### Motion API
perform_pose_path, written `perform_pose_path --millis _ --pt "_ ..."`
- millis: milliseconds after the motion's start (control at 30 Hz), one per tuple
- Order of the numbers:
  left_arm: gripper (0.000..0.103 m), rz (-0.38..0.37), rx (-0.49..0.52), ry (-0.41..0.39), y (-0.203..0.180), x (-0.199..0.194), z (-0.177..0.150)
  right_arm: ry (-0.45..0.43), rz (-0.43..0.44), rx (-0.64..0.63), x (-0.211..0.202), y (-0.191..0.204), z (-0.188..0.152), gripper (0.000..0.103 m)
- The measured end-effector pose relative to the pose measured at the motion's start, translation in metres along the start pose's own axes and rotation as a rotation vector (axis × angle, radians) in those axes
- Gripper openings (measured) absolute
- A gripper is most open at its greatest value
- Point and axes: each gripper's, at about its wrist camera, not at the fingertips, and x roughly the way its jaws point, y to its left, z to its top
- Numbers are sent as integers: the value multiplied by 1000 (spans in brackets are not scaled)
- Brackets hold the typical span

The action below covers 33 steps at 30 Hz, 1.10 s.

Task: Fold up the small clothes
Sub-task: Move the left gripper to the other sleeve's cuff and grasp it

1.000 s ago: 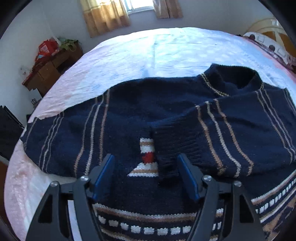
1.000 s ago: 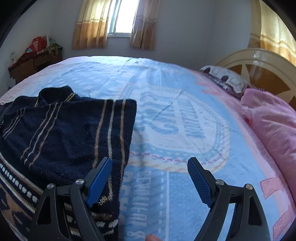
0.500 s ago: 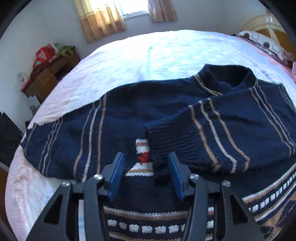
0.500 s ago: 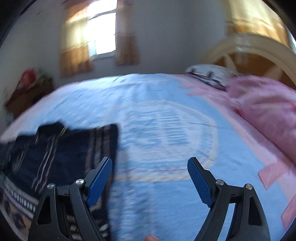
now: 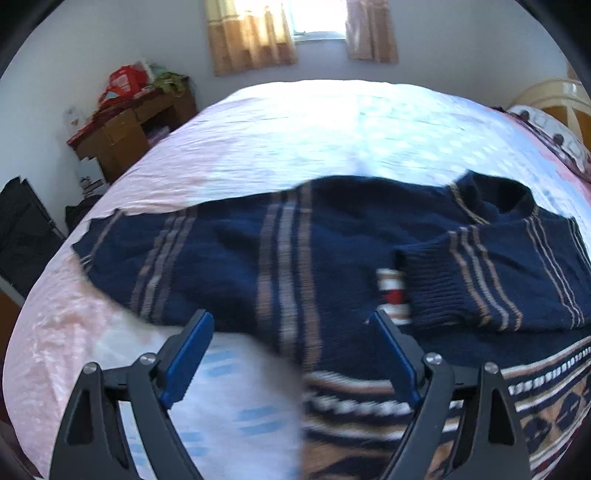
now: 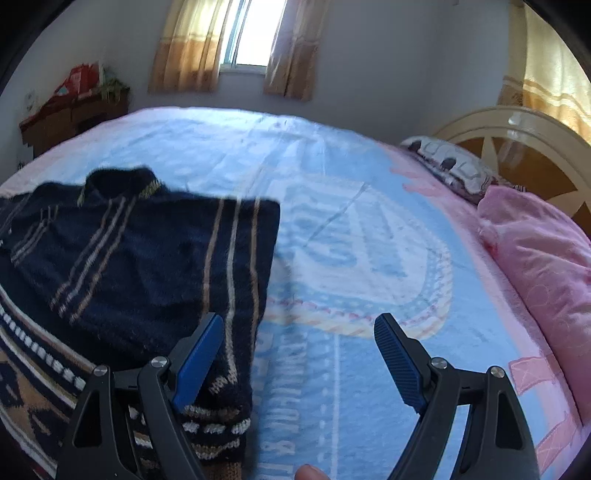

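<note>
A navy knit sweater (image 5: 332,258) with tan and white stripes lies flat on the bed. One sleeve (image 5: 480,288) is folded across the chest, its ribbed cuff beside a small red and white motif. The other sleeve (image 5: 155,251) stretches out to the left. My left gripper (image 5: 291,354) is open and empty, above the sweater's lower left edge where sleeve and body meet. In the right wrist view the folded side of the sweater (image 6: 147,266) lies at left. My right gripper (image 6: 299,350) is open and empty over that folded edge and the blue bedcover.
The bed (image 6: 369,240) has a blue and pink printed cover. A pink pillow (image 6: 535,258) and a cream headboard (image 6: 517,125) are at right. A wooden desk (image 5: 129,136) with clutter stands by the far left wall, under a curtained window (image 5: 314,22).
My left gripper has opened wide and shifted left, from over the folded cuff to the sweater's left side. My right gripper swung about and stays open at the folded right edge.
</note>
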Motion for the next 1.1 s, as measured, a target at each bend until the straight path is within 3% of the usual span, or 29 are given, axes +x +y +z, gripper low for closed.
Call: perform_pose_path --millis 400,533,633,833,1100 --pt "90 90 -169 39 119 9 -31 -159 -46 -48 -32 14 -1 84" --pt "90 129 -261 49 162 17 -31 -132 10 -60 -45 22 2 84" --pt "90 193 -331 21 198 23 -24 -144 41 -128 -59 45 3 84" --pt "90 251 -425 -13 247 39 -6 -210 98 -324 -90 103 2 84" --pt "88 232 -495 -22 285 78 20 -253 194 -496 -99 160 -20 84"
